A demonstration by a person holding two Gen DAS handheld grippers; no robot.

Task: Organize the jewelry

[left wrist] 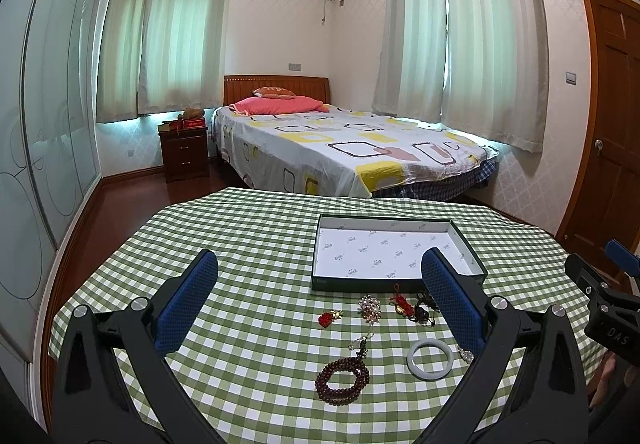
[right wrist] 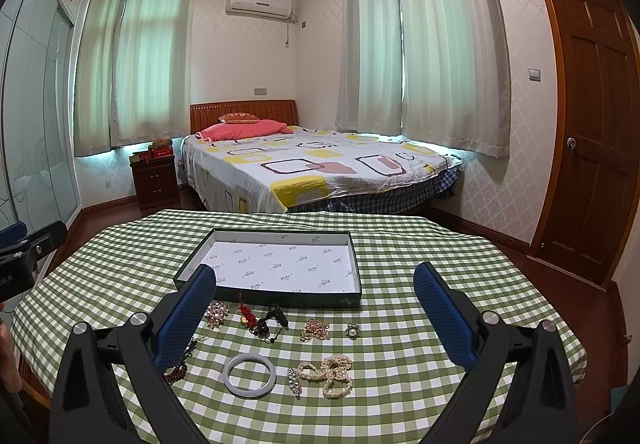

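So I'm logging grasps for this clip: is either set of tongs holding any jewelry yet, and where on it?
Nothing is held. Left tongs and right tongs are both open above the table, all jewelry lying loose.

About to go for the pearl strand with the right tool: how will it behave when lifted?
The pearl strand lies in loose coiled loops, so it will probably hang limp and uncoil. Its round, glossy beads may slip between the pads. Dangling loops could snag the rhinestone clip lying right beside it.
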